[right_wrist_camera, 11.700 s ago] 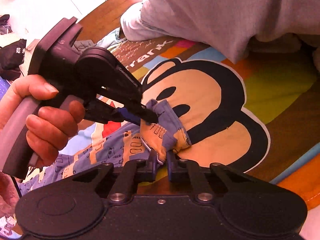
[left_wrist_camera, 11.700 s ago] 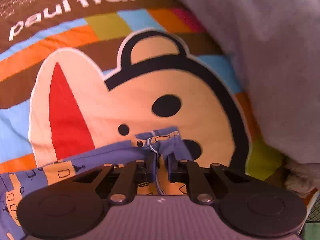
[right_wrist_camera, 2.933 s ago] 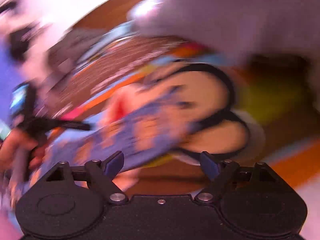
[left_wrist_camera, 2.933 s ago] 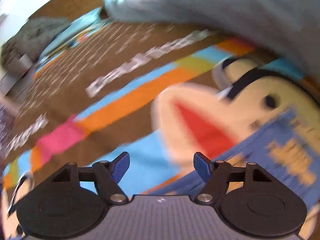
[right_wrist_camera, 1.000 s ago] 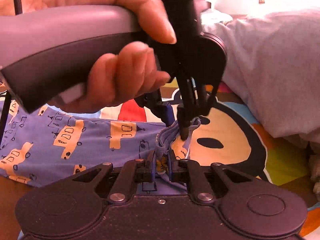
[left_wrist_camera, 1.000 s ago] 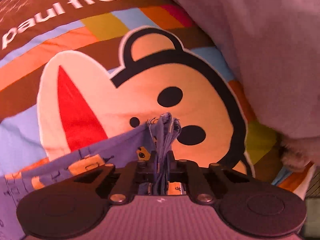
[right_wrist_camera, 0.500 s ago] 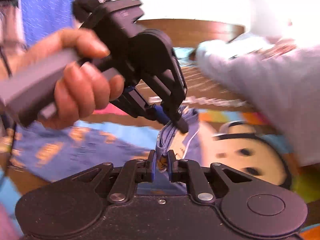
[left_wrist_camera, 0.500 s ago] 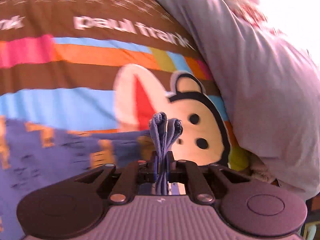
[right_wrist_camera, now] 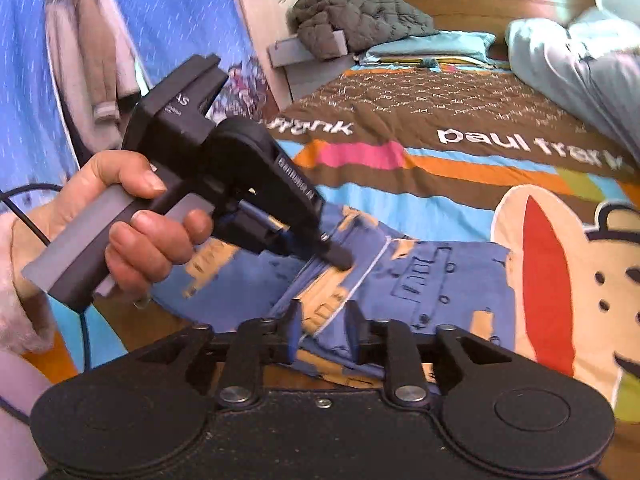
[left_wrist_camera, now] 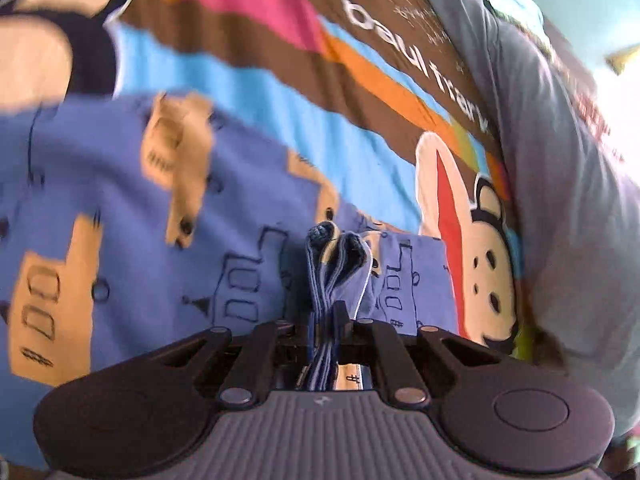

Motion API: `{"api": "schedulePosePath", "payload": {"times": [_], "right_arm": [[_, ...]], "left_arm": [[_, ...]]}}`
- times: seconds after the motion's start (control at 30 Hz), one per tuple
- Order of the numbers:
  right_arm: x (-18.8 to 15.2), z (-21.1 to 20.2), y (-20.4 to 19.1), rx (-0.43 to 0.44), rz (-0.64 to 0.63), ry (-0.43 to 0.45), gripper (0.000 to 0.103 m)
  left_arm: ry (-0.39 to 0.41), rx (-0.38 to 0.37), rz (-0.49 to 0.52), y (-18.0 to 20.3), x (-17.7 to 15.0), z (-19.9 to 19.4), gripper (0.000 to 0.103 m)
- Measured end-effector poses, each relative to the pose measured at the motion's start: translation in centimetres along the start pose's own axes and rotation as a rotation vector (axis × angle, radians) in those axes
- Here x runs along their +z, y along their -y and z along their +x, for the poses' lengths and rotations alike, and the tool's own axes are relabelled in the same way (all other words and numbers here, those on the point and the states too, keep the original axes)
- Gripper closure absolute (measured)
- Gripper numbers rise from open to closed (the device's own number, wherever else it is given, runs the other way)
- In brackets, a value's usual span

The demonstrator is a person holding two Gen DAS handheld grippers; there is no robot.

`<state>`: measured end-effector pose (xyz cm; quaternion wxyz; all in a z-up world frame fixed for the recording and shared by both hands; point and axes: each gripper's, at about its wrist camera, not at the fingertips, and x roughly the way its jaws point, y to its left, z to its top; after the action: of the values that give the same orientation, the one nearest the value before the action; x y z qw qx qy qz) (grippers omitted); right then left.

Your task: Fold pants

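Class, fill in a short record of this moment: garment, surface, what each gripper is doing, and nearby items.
garment: blue pants with a tan vehicle print, lying on the bed
surface: striped cartoon bedspread
left gripper: shut on a bunched edge of the pants
right gripper: open, fabric between its fingers
nearby: grey duvet, quilted jacket

Pants (right_wrist_camera: 420, 280) on bedspread (right_wrist_camera: 440, 152); pillow (right_wrist_camera: 576, 60) behind, rt.

"paul frank" on bedspread (right_wrist_camera: 460, 120); "AS" on left hand-held gripper (right_wrist_camera: 338, 258).
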<state>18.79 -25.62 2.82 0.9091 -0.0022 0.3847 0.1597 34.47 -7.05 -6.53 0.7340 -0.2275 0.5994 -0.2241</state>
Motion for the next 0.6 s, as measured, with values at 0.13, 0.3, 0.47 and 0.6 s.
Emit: {"api": "schedulePosePath", "payload": {"times": [0.13, 0.3, 0.47, 0.6], "right_arm": [[-1.0, 2.4, -2.6, -0.042, -0.22, -0.033, 0.053], [-1.6, 4.9, -4.9, -0.061, -0.401, -0.038, 0.053], [-2.0, 6.5, -5.2, -0.055, -0.397, -0.068, 0.054], [-2.0, 6.4, -4.5, -0.056, -0.328, -0.061, 0.055]], "left_arm": [[0.011, -0.065, -0.048, -1.2, -0.3, 0.2, 0.094], [0.004, -0.069, -0.06, -1.6, -0.2, -0.1, 0.094], [0.01, -0.041, -0.023, -0.5, -0.2, -0.3, 0.094], [0.016, -0.029, -0.022, -0.1, -0.3, -0.4, 0.094]]}}
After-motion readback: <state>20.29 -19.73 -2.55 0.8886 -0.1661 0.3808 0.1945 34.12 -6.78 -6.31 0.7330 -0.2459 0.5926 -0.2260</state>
